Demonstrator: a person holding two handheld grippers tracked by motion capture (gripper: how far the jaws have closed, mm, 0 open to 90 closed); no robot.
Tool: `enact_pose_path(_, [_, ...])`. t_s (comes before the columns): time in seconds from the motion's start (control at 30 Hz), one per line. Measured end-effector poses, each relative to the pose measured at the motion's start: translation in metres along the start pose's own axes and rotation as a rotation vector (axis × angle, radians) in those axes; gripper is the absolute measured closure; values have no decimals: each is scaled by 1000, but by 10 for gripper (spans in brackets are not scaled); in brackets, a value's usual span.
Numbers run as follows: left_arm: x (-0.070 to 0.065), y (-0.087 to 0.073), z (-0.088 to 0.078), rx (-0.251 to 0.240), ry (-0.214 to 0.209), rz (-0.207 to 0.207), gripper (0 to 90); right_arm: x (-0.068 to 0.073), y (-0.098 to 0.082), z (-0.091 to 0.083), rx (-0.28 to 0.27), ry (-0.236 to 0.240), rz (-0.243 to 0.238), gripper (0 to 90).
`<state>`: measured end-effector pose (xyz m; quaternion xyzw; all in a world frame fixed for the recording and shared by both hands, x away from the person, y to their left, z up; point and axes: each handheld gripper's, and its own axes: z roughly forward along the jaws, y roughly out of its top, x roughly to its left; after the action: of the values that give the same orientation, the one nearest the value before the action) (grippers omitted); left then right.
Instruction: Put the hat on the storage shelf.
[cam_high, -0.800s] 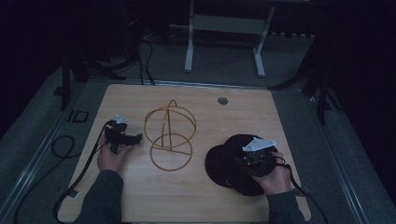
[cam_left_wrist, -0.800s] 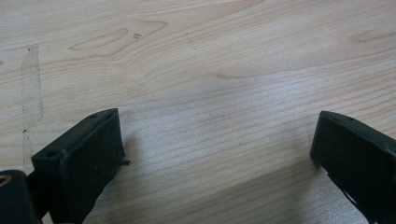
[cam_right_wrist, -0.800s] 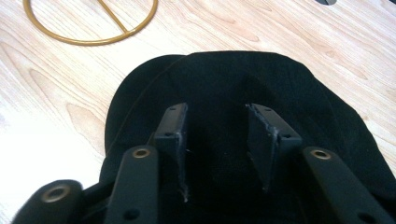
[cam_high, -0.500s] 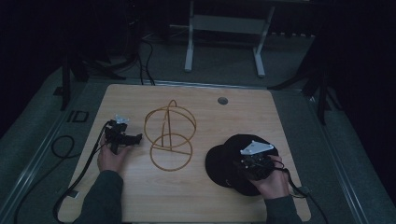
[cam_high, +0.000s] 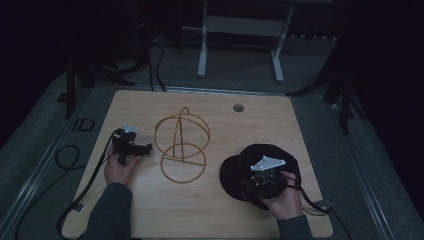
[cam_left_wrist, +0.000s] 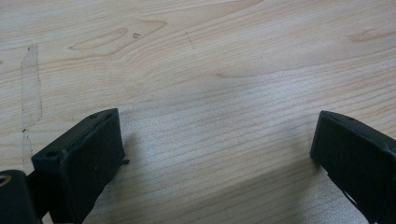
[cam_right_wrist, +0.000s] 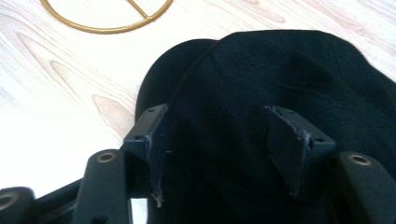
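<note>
My right gripper (cam_right_wrist: 224, 154), jaws spread over the black cap (cam_right_wrist: 289, 79), should bite its brim squarely; left gripper (cam_left_wrist: 215, 158) rests released.

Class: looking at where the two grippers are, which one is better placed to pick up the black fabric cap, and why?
Right. The right gripper hovers directly over the black fabric cap, jaws open above its cloth. The left gripper sits beyond the gold wire stand, over bare wooden table.

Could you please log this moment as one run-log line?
right tongs: open, over black cap | left tongs: open, above bare wooden table | gold wire stand: upright, untouched
</note>
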<state>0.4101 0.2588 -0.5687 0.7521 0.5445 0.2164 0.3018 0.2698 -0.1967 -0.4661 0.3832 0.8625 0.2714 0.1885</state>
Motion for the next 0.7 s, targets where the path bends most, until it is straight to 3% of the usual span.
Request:
enact_pose_path(0.4, [0,0,0,0,0,0,22,11,8,17,33,17,-2,322])
enact_pose_path(0.7, [0,0,0,0,0,0,22,15,11,42,110,25,14,301])
